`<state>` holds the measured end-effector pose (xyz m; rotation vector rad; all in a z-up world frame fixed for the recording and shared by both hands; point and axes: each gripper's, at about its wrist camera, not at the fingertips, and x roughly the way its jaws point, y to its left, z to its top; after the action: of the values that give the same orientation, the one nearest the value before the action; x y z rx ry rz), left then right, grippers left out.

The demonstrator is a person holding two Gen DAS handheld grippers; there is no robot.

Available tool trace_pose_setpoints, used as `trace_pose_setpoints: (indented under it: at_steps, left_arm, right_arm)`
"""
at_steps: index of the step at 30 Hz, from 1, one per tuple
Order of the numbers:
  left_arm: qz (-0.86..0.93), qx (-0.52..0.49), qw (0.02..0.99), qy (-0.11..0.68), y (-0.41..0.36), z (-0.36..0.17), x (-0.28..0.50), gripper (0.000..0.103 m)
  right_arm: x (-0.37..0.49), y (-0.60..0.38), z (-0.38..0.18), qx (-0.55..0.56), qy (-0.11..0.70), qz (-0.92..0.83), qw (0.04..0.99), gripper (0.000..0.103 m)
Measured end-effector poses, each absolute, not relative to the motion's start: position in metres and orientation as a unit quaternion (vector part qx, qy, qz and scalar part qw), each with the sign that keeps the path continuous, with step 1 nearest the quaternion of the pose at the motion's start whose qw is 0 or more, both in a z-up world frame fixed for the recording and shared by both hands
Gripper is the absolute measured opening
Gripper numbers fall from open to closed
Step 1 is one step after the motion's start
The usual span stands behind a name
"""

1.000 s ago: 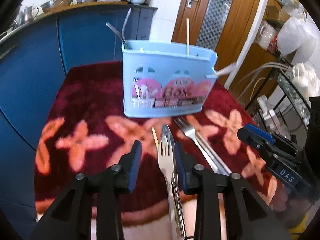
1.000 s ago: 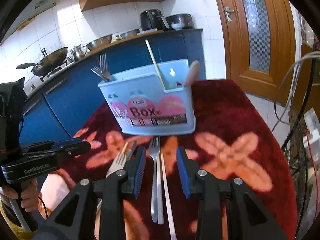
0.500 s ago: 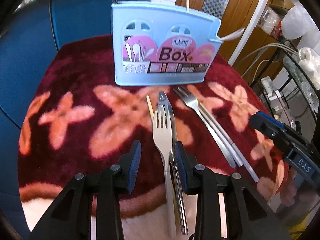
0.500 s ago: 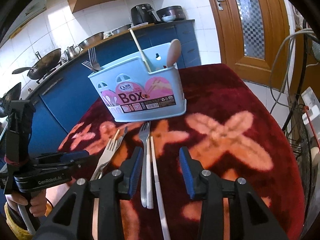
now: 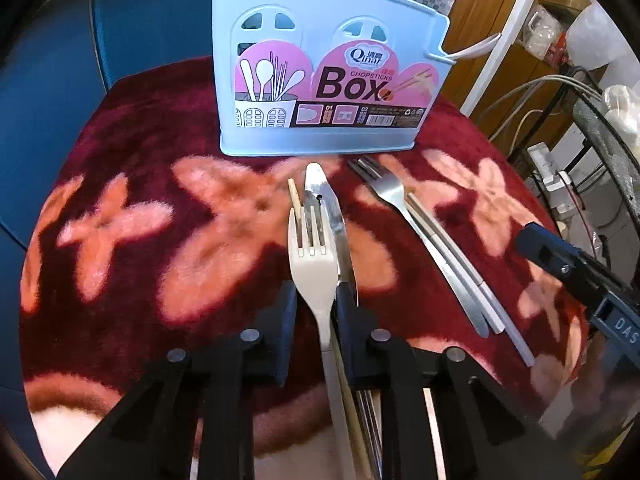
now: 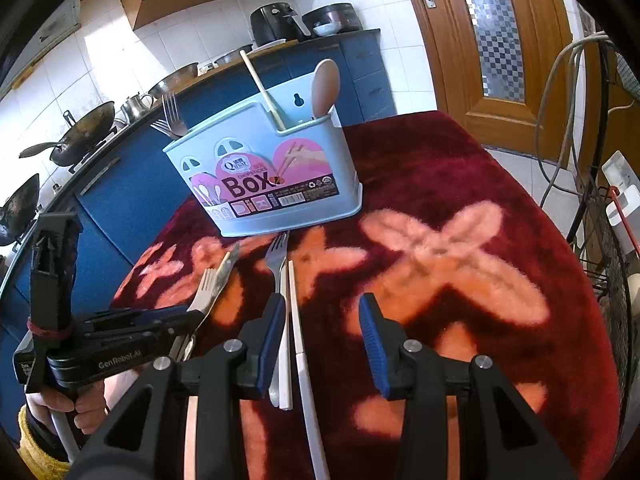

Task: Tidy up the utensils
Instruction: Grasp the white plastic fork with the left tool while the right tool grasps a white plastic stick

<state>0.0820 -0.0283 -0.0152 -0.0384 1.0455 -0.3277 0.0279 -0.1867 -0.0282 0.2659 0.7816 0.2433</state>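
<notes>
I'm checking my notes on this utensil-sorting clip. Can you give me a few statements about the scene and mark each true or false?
1. The cream fork lies between the left gripper fingers, whose jaws are closing. True.
2. The blue utensil box lies tipped on its side. False: it stands upright on the red flowered cloth.
3. A steel fork lies on the cloth before the box. True.
4. The right gripper is clamped on a spoon. False: its jaws stand apart over a white chopstick.
5. The box is empty. False: a wooden spoon stands in it.
</notes>
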Motion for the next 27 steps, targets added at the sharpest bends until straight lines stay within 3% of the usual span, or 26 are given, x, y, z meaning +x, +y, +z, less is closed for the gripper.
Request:
trace_pose_setpoints:
  at_steps: [11, 20, 27]
  left_arm:
    - [-0.112, -0.009, 0.867, 0.485, -0.003, -0.002, 0.08, 0.019]
    - [-0.118, -0.011, 0.85, 0.513, 0.012, -0.016, 0.087, 0.02]
    - [-0.133, -0.038, 0.838, 0.529, 0.025, -0.013, 0.091, 0.02]
  right_arm:
    - [0.031, -0.177, -0.027, 0.108, 0.391, 0.124, 0.906, 0.041]
    - [0.051, -0.168, -0.033, 0.073, 0.446, 0.143, 0.88, 0.041]
    - [0.066, -0.16, -0.044, 0.064, 0.499, 0.169, 0.848, 0.024]
